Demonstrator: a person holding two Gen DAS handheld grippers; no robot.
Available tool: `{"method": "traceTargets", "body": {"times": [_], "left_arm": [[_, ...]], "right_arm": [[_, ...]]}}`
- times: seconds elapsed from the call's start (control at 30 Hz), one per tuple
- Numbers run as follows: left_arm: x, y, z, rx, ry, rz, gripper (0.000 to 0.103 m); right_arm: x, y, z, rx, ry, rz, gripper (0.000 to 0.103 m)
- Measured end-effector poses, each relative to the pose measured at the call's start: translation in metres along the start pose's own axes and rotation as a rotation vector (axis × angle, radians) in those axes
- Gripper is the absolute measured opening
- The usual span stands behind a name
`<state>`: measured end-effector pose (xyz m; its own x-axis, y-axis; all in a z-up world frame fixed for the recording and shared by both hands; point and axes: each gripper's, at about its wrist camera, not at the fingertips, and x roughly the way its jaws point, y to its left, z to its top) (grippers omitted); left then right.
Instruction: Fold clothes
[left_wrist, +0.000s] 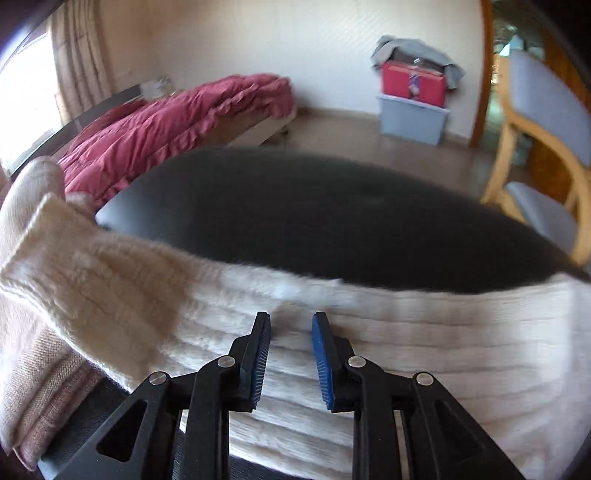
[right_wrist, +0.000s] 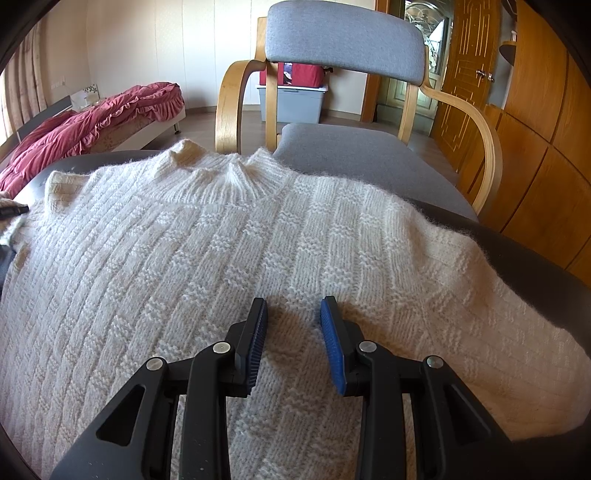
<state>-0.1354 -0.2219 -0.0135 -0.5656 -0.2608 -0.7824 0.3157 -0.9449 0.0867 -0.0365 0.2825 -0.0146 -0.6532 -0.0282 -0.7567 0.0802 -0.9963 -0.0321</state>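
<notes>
Both claws stand parted with nothing between their pads: the left gripper (left_wrist: 290, 317) over blurred knit, the right gripper (right_wrist: 293, 303) just above the cream sweater (right_wrist: 221, 240). The sweater lies flat on the dark table (left_wrist: 295, 206) — its hem cut off below, its collar (right_wrist: 236, 173) pointing away toward the grey chair (right_wrist: 343, 37). A sleeve (left_wrist: 85, 280) lies folded across at left.

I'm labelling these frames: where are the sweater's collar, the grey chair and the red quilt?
Sweater collar (right_wrist: 236, 177), right wrist view, ribbed neck.
Grey chair (right_wrist: 343, 33), right wrist view, padded backrest.
Red quilt (left_wrist: 177, 122), left wrist view, ruffled top.
</notes>
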Motion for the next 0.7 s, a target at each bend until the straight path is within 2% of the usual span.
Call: {"method": "traceTargets", "body": {"times": [0.1,0.23,0.37,0.4,0.43,0.53,0.63,0.7], "left_arm": [[0.006,0.03,0.004,-0.067,-0.016,0.015,0.029],[0.011,0.062,0.008,-0.159,-0.005,0.072,0.029],[-0.007,0.053,0.003,-0.216,0.007,0.127,0.025],[-0.018,0.044,0.002,-0.226,-0.017,0.1,0.025],[-0.033,0.032,-0.001,-0.232,-0.069,0.027,0.025],[-0.065,-0.023,-0.002,-0.127,-0.149,-0.153,0.025],[-0.075,-0.083,-0.003,0.011,-0.138,-0.356,0.025],[-0.068,-0.115,-0.004,0.085,-0.113,-0.391,0.025]], "right_arm": [[0.0,-0.001,0.0,0.005,0.0,0.007,0.033],[0.0,-0.001,0.0,0.007,0.0,0.009,0.034],[0.0,-0.001,0.0,0.006,0.0,0.008,0.034],[0.0,0.0,0.0,0.005,0.0,0.006,0.034],[0.0,0.0,0.0,0.003,0.0,0.005,0.034],[0.0,0.0,0.0,0.0,0.0,0.003,0.034],[0.0,0.0,0.0,-0.002,0.0,0.002,0.034],[0.0,-0.001,0.0,0.001,0.0,0.003,0.034]]}}
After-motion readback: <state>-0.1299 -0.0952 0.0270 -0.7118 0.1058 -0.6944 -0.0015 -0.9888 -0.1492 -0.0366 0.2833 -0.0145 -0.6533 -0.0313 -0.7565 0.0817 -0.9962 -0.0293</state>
